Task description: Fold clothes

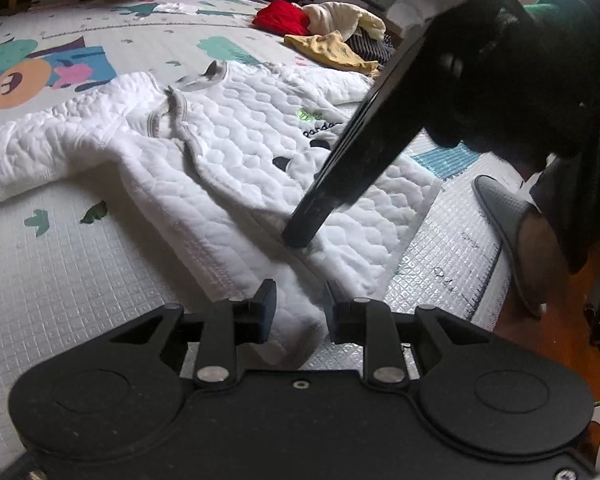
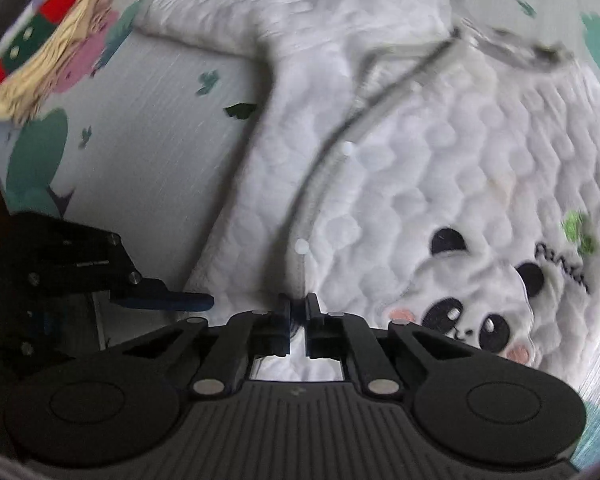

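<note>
A white quilted jacket lies spread on a play mat, filling the middle of the left wrist view, one sleeve running off to the left edge and its hem at the lower centre. A panda patch sits on its chest, at the lower right of the right wrist view.

The left gripper has its jaws partly closed with the hem corner between them; the fabric seems pinched, held low against the mat. The right gripper points steeply down onto the front edge near the hem, its jaws almost together with white fabric in the narrow gap, so it seems to have a pinch there. In the left wrist view it comes down as a dark bar from the upper right.

The step in hand looks like gripping the bottom edge at two points to start a fold. Next, both grips need to lift together and carry the hem toward the collar, keeping the cloth taut and level.

Other clothes are heaped at the top centre.
</note>
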`<state>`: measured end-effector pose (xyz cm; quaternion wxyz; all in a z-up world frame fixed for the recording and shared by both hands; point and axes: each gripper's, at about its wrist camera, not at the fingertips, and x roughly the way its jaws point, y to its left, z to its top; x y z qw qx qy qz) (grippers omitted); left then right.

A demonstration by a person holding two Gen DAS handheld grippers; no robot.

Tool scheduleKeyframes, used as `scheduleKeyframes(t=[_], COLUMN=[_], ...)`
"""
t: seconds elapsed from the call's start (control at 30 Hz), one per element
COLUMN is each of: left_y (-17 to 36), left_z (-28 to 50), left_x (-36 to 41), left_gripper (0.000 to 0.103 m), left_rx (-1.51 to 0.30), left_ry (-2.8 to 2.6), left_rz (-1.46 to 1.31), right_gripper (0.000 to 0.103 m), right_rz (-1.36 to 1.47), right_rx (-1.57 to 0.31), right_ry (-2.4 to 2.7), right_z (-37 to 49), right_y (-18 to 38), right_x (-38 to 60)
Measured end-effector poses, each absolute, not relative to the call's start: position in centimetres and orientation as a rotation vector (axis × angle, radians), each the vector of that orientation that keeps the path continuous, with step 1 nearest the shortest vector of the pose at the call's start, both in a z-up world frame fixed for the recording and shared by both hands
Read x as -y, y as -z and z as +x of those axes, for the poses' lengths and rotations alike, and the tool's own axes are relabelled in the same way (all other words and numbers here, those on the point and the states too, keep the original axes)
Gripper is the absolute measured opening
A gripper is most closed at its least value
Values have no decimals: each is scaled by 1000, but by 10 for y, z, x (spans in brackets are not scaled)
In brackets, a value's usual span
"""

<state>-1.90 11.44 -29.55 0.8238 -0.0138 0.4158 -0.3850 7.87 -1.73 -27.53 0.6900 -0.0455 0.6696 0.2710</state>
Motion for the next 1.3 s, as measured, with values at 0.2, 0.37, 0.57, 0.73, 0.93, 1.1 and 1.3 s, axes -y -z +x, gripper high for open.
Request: scheduleKeyframes(t=[0.2, 0.37, 0.57, 0.73, 0.93, 1.1, 1.3], left_y=[297, 306, 307, 305, 292, 296, 311], left_z=[-14, -16, -14, -12, -15, -9, 2], left_x=[-114, -108, -113, -113, -109, -97, -82], left_gripper=[23, 23, 23, 23, 23, 23, 2], left_rx=[-884, -936, -961, -971, -925, -933, -1004], left_ry=[813, 809, 808, 800, 782, 782, 745], left_rz=[-42, -12, -45, -62, -78, -126, -253], right_gripper=[9, 9, 9, 8, 8, 8, 9], right_rz=[157, 204, 217, -33, 5, 44, 111], right_rx=[-1499, -1467, -1402, -1391, -1421, -1438, -1456], right_ry=[-582, -567, -582, -608, -565, -570, -567], right_z=[85, 86, 101, 90, 84, 91, 93], right_y=[269, 265, 253, 265, 282, 281, 276], right_x=[53, 59, 57, 38, 52, 56, 63])
